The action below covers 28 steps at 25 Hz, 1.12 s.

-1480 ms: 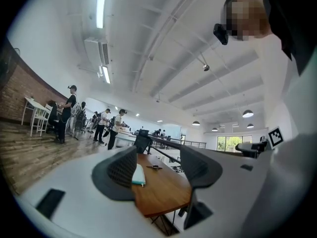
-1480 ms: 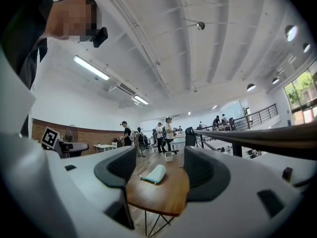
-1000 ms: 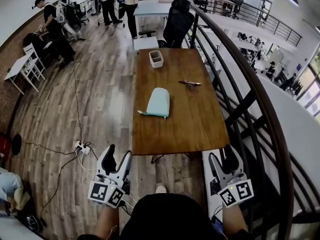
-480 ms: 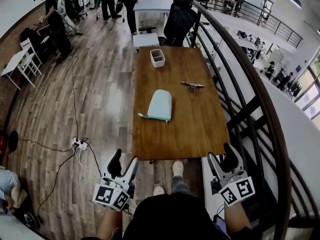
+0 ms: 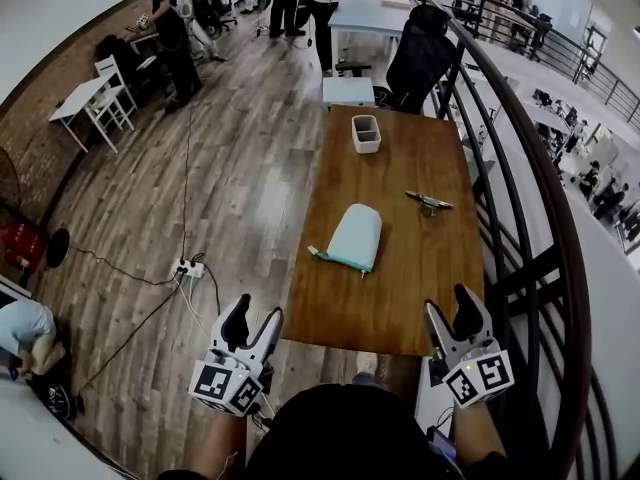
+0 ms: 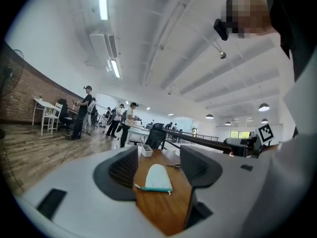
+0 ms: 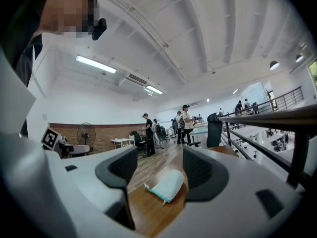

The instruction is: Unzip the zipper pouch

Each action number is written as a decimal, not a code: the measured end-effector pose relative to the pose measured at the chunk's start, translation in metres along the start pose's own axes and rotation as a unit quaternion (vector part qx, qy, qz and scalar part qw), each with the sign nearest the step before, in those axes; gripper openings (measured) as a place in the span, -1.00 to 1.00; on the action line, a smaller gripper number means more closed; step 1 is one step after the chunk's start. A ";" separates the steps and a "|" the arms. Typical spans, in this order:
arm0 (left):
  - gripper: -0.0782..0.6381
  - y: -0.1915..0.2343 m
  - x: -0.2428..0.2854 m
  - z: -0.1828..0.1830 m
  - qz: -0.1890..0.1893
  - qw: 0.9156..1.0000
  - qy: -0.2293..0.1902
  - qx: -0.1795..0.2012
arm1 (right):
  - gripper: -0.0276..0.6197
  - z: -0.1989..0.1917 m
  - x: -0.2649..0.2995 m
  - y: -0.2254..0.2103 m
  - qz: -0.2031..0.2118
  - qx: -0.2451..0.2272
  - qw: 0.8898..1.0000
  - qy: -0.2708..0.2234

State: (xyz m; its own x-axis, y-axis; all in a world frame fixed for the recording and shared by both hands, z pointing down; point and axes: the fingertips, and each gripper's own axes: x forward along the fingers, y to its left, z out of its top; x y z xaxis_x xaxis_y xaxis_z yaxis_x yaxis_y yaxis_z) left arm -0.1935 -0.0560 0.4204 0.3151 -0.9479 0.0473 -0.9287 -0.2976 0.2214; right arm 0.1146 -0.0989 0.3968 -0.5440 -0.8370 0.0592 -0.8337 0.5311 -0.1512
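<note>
- Closing in on the table [image 5: 420,278], a person holds both tools short of the work. The unzipping is not yet begun, and this reads as the reach toward the zipper pouch [image 5: 355,238].
- The pale mint pouch lies flat near the middle of the table, at 12 o'clock from the person, and neither tool touches it. Its teal zipper edge [image 5: 338,259] faces roughly 6 o'clock, toward the near edge.
- The left gripper [image 5: 256,310] hangs at 7 o'clock from the pouch, off the table's near-left corner. Its fingers are wide apart and empty, and the pouch shows only far off through the gap.
- The right gripper [image 5: 448,305] sits at 5 o'clock from the pouch, by the near-right corner. Its fingers are also spread, having just eased inward a little, with nothing between them.
- The next move likely calls for both tools to travel on to the pouch. One would pin an end of it while the other pinches the zipper pull and draws it along the teal edge. The pull is too small here to place with certainty, so the pinch will need care.
- The pouch looks zipped shut, so whatever it holds is hidden.
- A small pale bin [image 5: 366,133] stands at 12 o'clock from the pouch, at the far end of the table. No contents can be made out in it.
- A small dark object [image 5: 428,202] lies loose on the wood at 2 o'clock from the pouch, in no container.
</note>
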 end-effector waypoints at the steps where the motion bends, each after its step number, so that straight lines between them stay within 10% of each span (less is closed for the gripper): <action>1: -0.03 -0.003 0.007 -0.002 -0.002 1.000 0.004 0.000 | -0.08 0.000 0.006 -0.007 0.003 0.002 1.000 -0.001; 16: -0.03 -0.034 0.123 -0.077 -0.031 0.993 0.109 -0.019 | -0.10 -0.023 0.033 -0.115 -0.016 0.045 0.999 0.019; 28: -0.09 -0.065 0.188 -0.194 -0.056 0.967 0.245 -0.040 | -0.10 -0.036 0.048 -0.157 -0.001 0.037 0.997 0.073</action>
State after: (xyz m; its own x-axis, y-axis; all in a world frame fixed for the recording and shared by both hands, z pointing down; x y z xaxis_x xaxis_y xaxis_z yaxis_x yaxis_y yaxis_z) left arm -0.0361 -0.1930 0.6037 0.4849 -0.7375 0.4701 -0.8720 -0.3665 0.3246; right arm 0.2157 -0.2176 0.4592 -0.5549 -0.8071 0.2018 -0.8284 0.5139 -0.2229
